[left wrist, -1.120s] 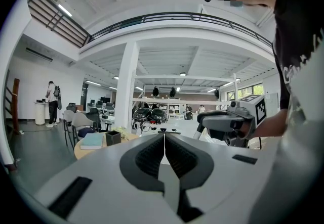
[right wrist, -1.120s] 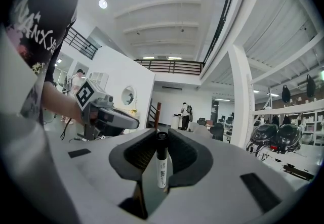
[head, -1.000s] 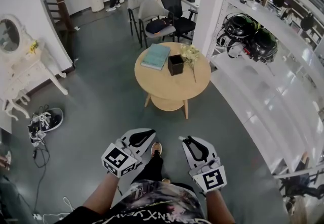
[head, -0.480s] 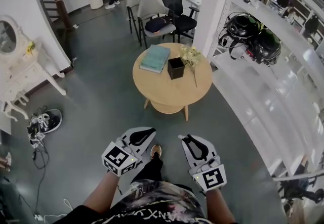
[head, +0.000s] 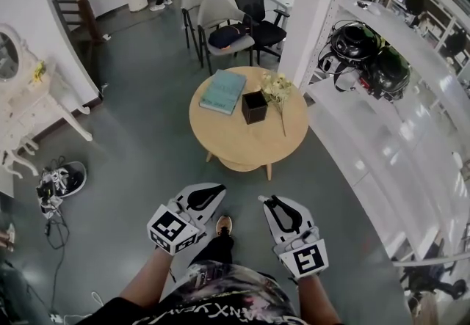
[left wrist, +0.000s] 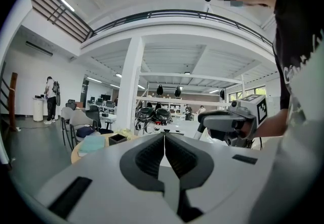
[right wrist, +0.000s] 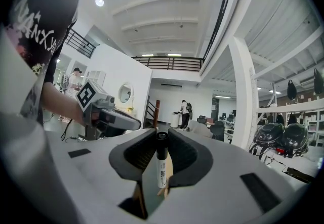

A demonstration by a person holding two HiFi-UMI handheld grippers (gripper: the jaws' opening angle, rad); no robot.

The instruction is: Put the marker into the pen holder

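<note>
A white marker with a black cap stands upright between the jaws of my right gripper, which is shut on it. In the head view my right gripper is held low at the right, and the marker does not show there. My left gripper is beside it, its jaws pressed together with nothing between them. The pen holder, a black square box, stands on a round wooden table well ahead of both grippers. It also shows small in the left gripper view as the black box.
On the table lie a teal book and a sprig of pale flowers. White shelving with black helmets runs along the right beside a white pillar. Office chairs stand behind the table; a white dresser and shoes are at the left.
The table and pen holder have drawn nearer in the head view as the person walks toward them. Both grippers keep their places in the frame, and the marker stays gripped.
</note>
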